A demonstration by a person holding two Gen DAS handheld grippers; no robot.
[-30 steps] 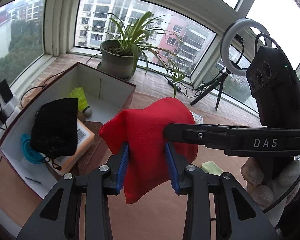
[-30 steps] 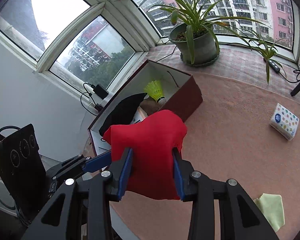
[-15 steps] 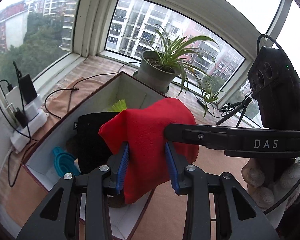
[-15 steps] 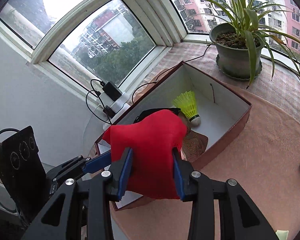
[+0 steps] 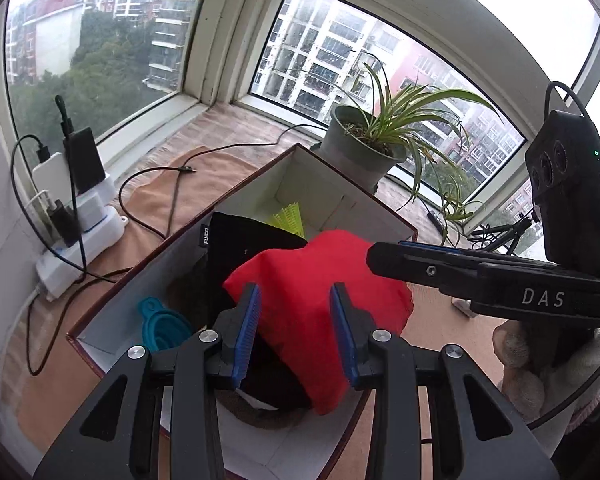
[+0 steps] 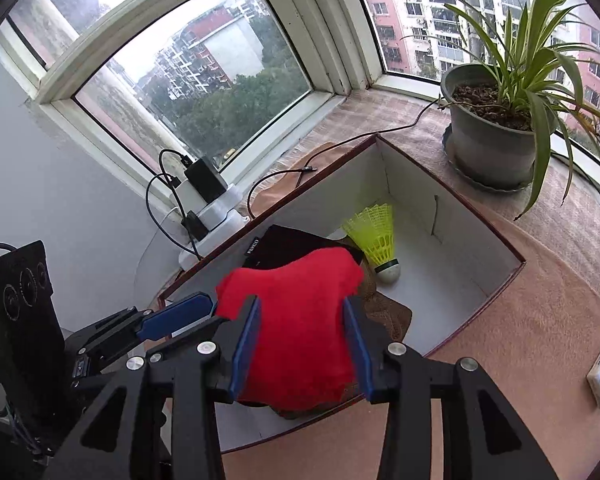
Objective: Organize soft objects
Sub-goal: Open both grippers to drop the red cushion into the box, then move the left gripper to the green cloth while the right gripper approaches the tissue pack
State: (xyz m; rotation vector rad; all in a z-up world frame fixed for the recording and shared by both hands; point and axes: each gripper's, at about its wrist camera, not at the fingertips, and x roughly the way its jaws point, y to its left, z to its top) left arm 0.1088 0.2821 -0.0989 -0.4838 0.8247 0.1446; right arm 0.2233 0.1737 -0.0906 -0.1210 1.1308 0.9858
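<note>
We hold a red cloth [image 5: 316, 300] over the open box [image 5: 236, 200] with both tools. Our left gripper [image 5: 295, 330] has its blue pads [image 5: 249, 328] pinched on one side of the cloth. Our right gripper [image 6: 303, 344] has the cloth between its pads too, but its jaws are opening now. It is hard to tell if those pads touch the cloth or not. The cloth hangs down and hides much of what is in the box.

Under the cloth we see a black pouch [image 5: 244, 248], but only its top part shows. A yellow shuttlecock [image 6: 376, 236] stands on the white floor of the box. In the left view only its yellow tip peeks out. A teal funnel [image 5: 162, 322] sits in the near corner, partly behind our left gripper. Something brown and woven [image 6: 388, 312] lies at the bottom. We think it may be a mat.

A gloved hand [image 5: 540, 364] holds the right tool, cut off at the edge.
</note>
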